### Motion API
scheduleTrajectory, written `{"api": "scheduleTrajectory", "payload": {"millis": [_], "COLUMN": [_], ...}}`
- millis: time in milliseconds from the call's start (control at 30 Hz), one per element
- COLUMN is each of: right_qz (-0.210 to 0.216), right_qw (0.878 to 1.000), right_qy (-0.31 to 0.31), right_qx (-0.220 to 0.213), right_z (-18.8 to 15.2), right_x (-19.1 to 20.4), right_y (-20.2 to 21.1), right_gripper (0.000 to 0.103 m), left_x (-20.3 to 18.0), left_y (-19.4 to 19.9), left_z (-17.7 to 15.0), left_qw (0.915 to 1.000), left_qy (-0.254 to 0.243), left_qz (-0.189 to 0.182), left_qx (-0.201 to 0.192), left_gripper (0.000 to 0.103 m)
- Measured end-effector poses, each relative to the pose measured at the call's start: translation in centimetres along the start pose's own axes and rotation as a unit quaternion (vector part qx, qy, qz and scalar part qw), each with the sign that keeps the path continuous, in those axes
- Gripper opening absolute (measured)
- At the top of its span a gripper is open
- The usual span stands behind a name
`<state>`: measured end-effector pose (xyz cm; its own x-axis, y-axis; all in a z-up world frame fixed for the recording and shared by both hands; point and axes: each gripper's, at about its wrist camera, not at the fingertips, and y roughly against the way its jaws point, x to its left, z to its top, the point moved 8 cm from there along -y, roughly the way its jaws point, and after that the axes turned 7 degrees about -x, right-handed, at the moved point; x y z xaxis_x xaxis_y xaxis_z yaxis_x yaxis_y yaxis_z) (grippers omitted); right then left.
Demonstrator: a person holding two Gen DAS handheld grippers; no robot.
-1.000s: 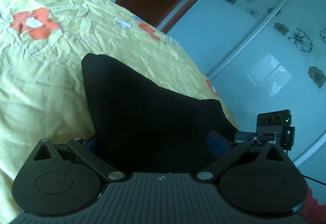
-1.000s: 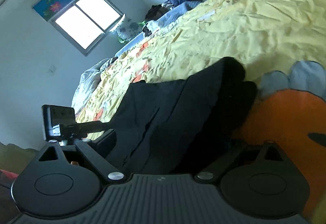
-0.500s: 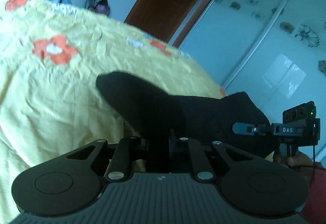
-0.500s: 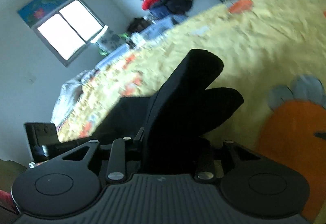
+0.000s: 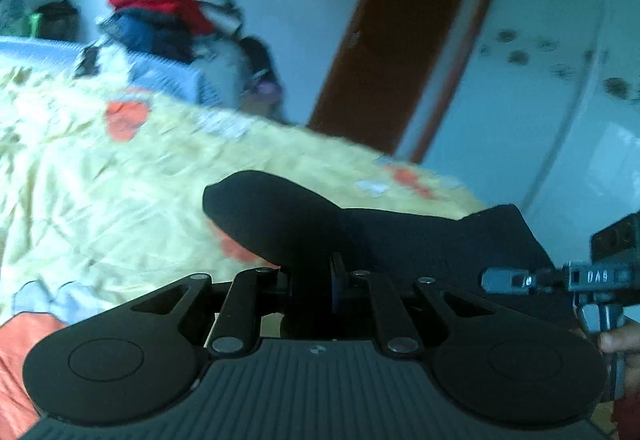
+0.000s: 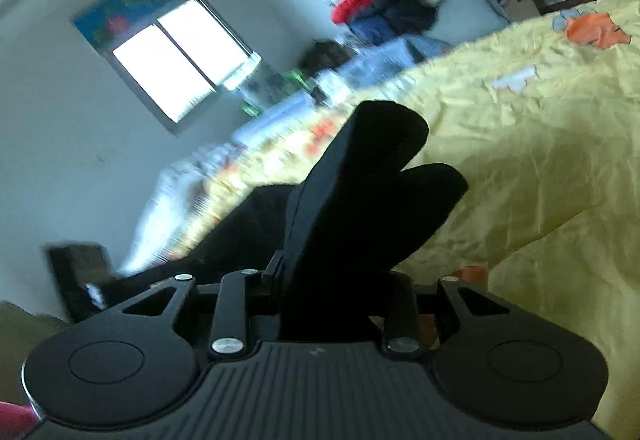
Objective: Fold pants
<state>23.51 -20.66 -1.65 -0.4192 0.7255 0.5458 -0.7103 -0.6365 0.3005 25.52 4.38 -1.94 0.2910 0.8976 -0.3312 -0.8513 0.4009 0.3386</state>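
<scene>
Pants (image 5: 360, 232) are pinched by left gripper (image 5: 310, 280) and right gripper (image 6: 332, 280); edge is lifted, to be carried ahead over the bed (image 5: 100, 179).

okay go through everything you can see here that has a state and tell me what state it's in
left gripper: shut on the black pants.
right gripper: shut on the black pants.
black pants: bunched, lifted at both gripped spots.
bedspread: yellow, wrinkled.
brown door: open.
</scene>
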Motion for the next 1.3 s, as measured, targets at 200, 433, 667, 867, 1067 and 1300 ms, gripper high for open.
{"api": "scheduleTrajectory", "payload": {"millis": [200,433,667,867,1067,1300], "right_qz": [-0.099,-0.159,-0.100,-0.151,-0.147,-0.161], "right_qw": [0.993,0.984,0.982,0.967,0.961,0.963], "right_qy": [0.047,0.082,0.160,0.203,0.233,0.212], "right_qx": [0.042,-0.020,-0.016,0.029,0.001,0.030], "right_z": [-2.1,-0.6,-0.1,-2.8,-3.9,-7.0], "right_x": [-3.1,-3.9,1.3,0.2,4.6,3.3], "right_y": [-3.0,2.2,-0.2,-3.3,-0.3,-1.0], "right_gripper": [0.047,0.059,0.058,0.058,0.060,0.062], "left_x": [3.6,3.9,-1.3,0.6,-1.0,-2.8], "left_y": [-2.1,1.0,-0.8,-4.0,0.1,1.0], "left_z": [-3.3,-1.2,-1.0,-4.6,-3.5,-7.0], "left_qw": [0.9973,0.9900,0.9960,0.9915,0.9882,0.9764], "left_qy": [0.020,-0.025,-0.069,-0.062,-0.059,-0.108], "left_qz": [0.058,0.139,0.056,0.093,0.136,0.179], "left_qx": [0.041,0.003,0.010,0.067,0.038,0.053], "left_gripper": [0.044,0.078,0.100,0.099,0.101,0.103]}}
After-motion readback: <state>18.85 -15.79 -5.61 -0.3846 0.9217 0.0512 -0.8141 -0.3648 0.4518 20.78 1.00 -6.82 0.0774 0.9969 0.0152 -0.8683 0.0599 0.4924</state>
